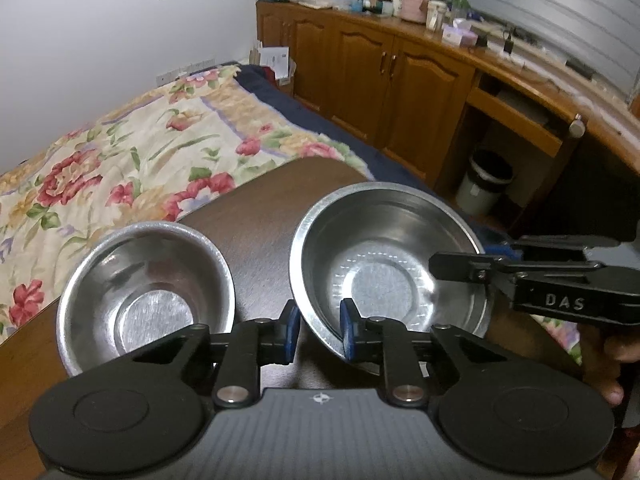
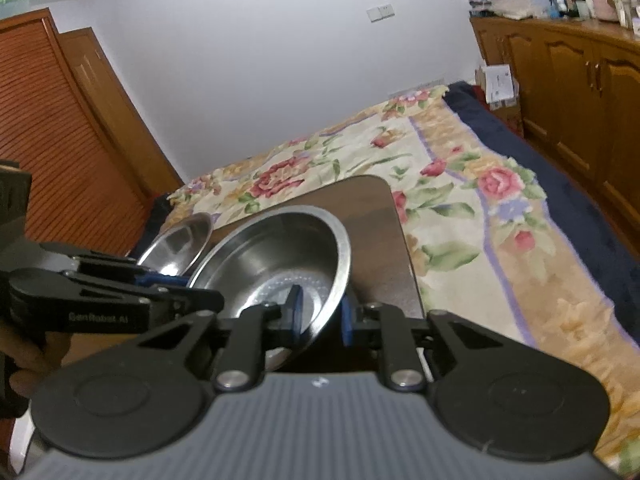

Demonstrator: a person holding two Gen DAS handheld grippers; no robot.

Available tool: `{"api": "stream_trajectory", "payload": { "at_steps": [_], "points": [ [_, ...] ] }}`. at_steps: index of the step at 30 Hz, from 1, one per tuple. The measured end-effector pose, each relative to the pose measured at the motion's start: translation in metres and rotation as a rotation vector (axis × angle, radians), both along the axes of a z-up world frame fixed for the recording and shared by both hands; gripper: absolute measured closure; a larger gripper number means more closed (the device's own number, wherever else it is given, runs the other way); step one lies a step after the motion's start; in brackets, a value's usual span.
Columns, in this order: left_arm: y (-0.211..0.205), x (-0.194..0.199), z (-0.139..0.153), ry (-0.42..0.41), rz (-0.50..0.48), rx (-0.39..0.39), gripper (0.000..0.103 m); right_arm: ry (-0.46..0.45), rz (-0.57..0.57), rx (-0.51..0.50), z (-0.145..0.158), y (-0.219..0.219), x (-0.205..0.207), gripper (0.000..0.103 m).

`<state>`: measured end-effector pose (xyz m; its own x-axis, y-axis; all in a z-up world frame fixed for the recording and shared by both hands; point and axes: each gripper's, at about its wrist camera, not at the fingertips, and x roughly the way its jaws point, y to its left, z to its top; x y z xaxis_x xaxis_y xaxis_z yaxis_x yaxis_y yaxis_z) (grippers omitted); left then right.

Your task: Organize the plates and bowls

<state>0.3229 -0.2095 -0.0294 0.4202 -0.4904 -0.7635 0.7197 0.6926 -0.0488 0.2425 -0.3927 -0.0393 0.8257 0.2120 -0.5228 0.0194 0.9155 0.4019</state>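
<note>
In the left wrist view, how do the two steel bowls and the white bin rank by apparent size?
1. Right bowl, clearly widest.
2. Left bowl.
3. Bin, smallest in the picture, but it stands much farther away, so its true size is unsure.

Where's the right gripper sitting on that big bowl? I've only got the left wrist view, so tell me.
Observer: The right gripper clamps the large bowl at its near rim, one pad inside, one outside.
Operator: Report what's off to the far left, outside my view.
Observer: A louvred wooden door stands there.
</note>
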Motion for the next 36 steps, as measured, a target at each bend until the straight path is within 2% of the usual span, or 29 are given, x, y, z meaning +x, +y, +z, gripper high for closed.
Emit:
{"api": "stream_trajectory", "payload": {
  "at_steps": [5,13,23,36],
  "points": [
    [0.011,-0.016,0.023,-0.042,-0.002,-0.059,0.08,-0.022,-0.018,0.002,0.01,0.0,-0.005,0.083],
    [0.044,-0.05,0.071,-0.1,-0.009,-0.18,0.08,-0.105,-0.023,0.024,0.048,0.006,-0.024,0.084],
    [0.089,-0.101,0.108,-0.212,0.019,-0.221,0.08,-0.208,0.022,-0.008,0.089,0.036,-0.052,0.085],
    [0.133,-0.154,0.128,-0.274,0.05,-0.248,0.08,-0.277,0.073,-0.05,0.116,0.071,-0.084,0.087]
  ]
}}
